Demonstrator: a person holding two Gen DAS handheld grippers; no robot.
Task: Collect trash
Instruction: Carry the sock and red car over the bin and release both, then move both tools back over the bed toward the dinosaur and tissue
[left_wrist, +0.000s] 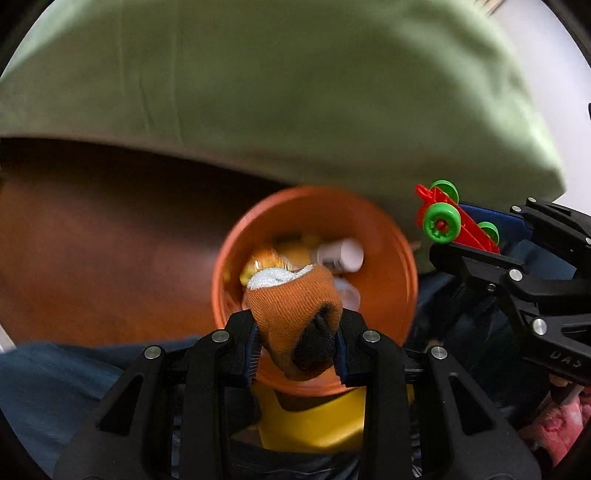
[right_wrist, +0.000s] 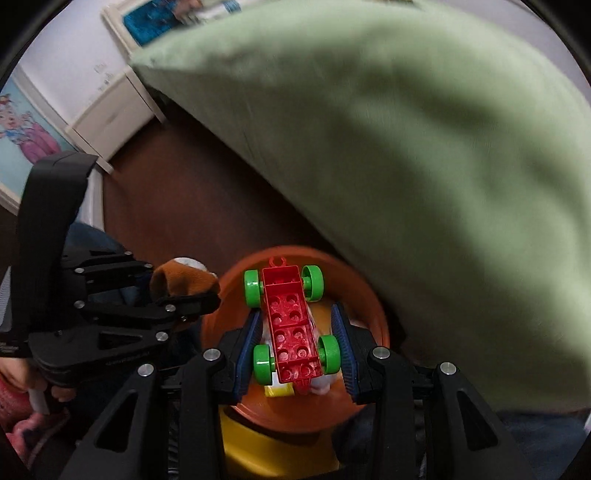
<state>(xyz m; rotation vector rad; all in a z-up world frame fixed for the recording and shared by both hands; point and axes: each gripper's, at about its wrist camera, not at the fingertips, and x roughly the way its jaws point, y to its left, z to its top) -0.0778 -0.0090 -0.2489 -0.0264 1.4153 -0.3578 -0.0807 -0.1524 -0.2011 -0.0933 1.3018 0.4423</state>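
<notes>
An orange bucket (left_wrist: 384, 258) sits on the floor below both grippers, with a white bottle (left_wrist: 341, 254) and yellow scraps inside. My left gripper (left_wrist: 297, 345) is shut on an orange, white and black sock (left_wrist: 291, 310) held over the bucket; it also shows in the right wrist view (right_wrist: 181, 280). My right gripper (right_wrist: 295, 336) holds a red toy car base with green wheels (right_wrist: 291, 325) between its pads, above the bucket (right_wrist: 365, 302). The car also shows in the left wrist view (left_wrist: 454, 221).
A large green pillow (left_wrist: 280, 85) rises just behind the bucket. A yellow object (left_wrist: 314, 421) lies in front of the bucket. Brown floor (left_wrist: 103, 236) spreads left. White furniture (right_wrist: 110, 110) stands far left.
</notes>
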